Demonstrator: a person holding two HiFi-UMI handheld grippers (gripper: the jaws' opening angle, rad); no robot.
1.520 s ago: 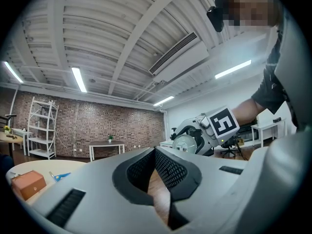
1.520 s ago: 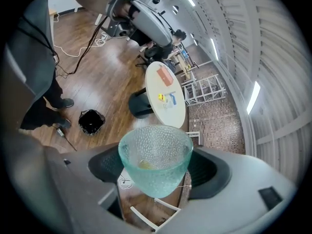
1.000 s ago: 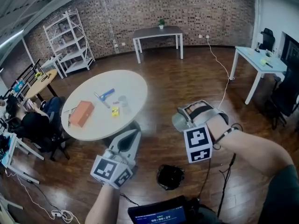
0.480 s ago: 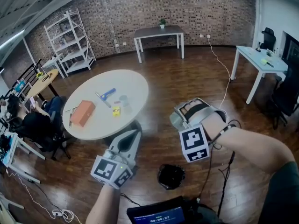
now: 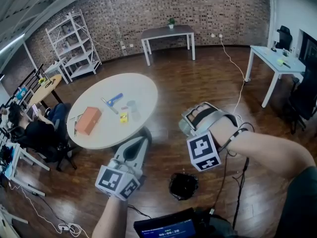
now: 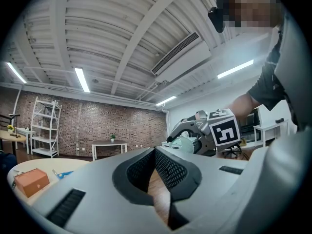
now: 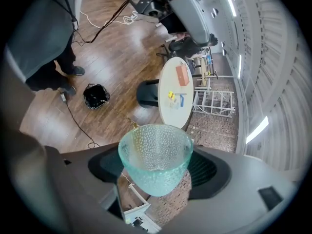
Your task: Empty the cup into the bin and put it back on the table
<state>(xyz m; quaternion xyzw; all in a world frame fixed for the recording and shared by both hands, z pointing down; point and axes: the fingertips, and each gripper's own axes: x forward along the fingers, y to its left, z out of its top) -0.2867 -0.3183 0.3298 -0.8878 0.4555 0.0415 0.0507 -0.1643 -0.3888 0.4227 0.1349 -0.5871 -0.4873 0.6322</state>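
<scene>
Overhead, the right gripper hides most of the cup it clamps.

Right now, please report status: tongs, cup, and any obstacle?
Left tongs shut, empty. Right tongs shut on glass cup, looks empty. Black bin on floor below; no obstacle seen.

place: open-plan office/lab | cues: brick wall, metal shelving, white desks, office chair, round table
</scene>
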